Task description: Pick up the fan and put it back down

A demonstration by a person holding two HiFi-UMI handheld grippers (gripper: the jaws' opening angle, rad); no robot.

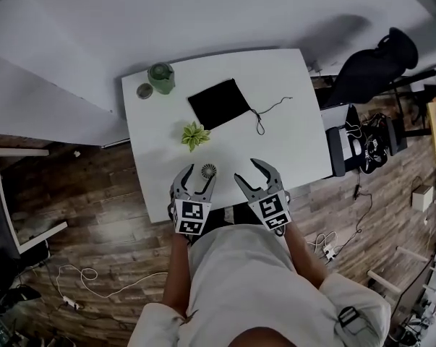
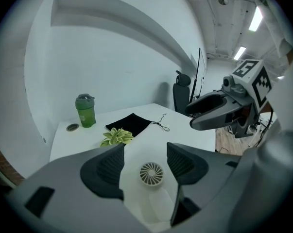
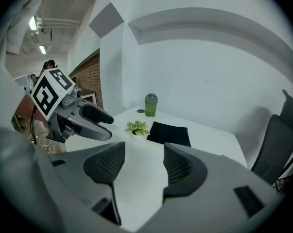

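The left gripper (image 2: 145, 148) is released, its jaws slightly apart round the fan (image 2: 151, 174) with neither pad pressing on it. The fan stands on the table (image 2: 185, 136) near its front edge. The right gripper (image 3: 144, 147) hangs beside it, open and empty.

The desk (image 1: 290, 157) is white. Far left stands a green bottle (image 1: 161, 76), with a black pouch (image 1: 219, 103) to its right. The plant (image 1: 194, 134) has pale green, cream-edged leaves. The near fan (image 1: 209, 170) is white with radial slats. The left gripper (image 1: 201, 170) and right gripper (image 1: 246, 168) are grey, with black-and-white square markers.

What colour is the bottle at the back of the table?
The bottle is green, clearest in the left gripper view.
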